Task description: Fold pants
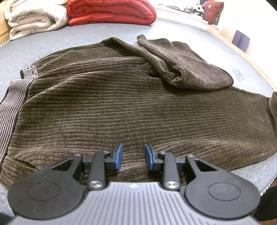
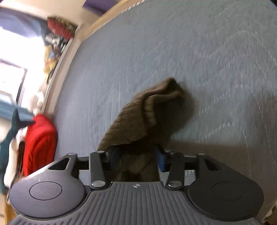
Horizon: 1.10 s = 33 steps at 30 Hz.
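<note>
Brown corduroy pants [image 1: 121, 103] lie spread across the grey bed, waistband [image 1: 10, 107] at the left, one leg end [image 1: 181, 64] doubled back over the far side. My left gripper [image 1: 133, 156] hovers open and empty over the near edge of the pants. In the right wrist view my right gripper [image 2: 136, 155] is shut on a bunched end of the brown pants [image 2: 143, 117], which sticks up past the fingers above the mattress [image 2: 190, 52]. The view is motion-blurred.
A folded red blanket [image 1: 110, 12] and a folded cream blanket [image 1: 34, 17] lie at the far side of the bed. The red blanket also shows in the right wrist view [image 2: 39, 143]. The bed's edge and wooden frame [image 1: 242, 50] run along the right.
</note>
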{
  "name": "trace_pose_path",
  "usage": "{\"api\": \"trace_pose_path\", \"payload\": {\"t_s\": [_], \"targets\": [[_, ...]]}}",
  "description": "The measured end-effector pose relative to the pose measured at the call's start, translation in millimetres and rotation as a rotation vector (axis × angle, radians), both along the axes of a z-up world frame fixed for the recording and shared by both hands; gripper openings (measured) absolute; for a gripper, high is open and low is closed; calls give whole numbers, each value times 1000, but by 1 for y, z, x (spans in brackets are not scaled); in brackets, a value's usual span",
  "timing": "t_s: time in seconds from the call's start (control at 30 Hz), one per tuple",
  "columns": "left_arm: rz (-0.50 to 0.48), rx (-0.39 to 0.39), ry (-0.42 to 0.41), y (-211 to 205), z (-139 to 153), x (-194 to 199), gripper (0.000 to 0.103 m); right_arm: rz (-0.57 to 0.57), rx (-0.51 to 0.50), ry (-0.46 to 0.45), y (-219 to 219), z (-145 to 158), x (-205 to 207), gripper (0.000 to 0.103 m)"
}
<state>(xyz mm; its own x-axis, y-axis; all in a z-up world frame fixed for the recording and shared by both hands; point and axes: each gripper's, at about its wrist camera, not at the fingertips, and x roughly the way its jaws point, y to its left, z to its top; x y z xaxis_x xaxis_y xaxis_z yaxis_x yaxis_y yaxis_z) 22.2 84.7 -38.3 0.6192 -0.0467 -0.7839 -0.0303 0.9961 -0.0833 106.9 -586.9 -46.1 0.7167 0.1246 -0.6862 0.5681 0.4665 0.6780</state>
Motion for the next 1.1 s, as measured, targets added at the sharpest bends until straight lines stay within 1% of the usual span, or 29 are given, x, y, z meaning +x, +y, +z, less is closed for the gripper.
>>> {"api": "trace_pose_path", "payload": {"t_s": [0.1,0.2,0.33,0.6,0.67,0.7,0.73,0.8,0.9,0.97,1.03,1.07,1.1], "targets": [[0,3,-1,-1,-1,0,33,-33,4,32,-4,-9,11,53],[1,1,-1,-1,-1,0,33,-25,1,61,0,-17,23,54],[0,2,-2,0,-1,0,33,5,-42,80,10,-15,38,54],[-1,9,-3,-1,-2,0,33,43,-56,106,21,-15,47,53],[-1,11,-4,-1,-2,0,33,58,-66,107,24,-14,50,49],[-1,12,-4,-2,-2,0,33,67,-70,107,24,-14,50,39],[-1,13,-4,-1,-2,0,33,77,-76,105,24,-13,50,25],[-1,13,-5,-2,-2,0,33,92,-117,96,25,-8,50,13],[-2,13,-5,-1,-2,0,33,110,-213,43,27,12,47,11],[-2,13,-5,-1,-2,0,33,116,-262,-33,22,35,37,10],[-2,12,-6,-1,-2,0,33,104,-339,-114,13,62,16,10],[-3,10,-7,-1,-2,0,33,92,-389,-130,8,73,5,10],[-4,9,-7,-2,-2,0,33,71,-448,-125,1,81,-8,10]]}}
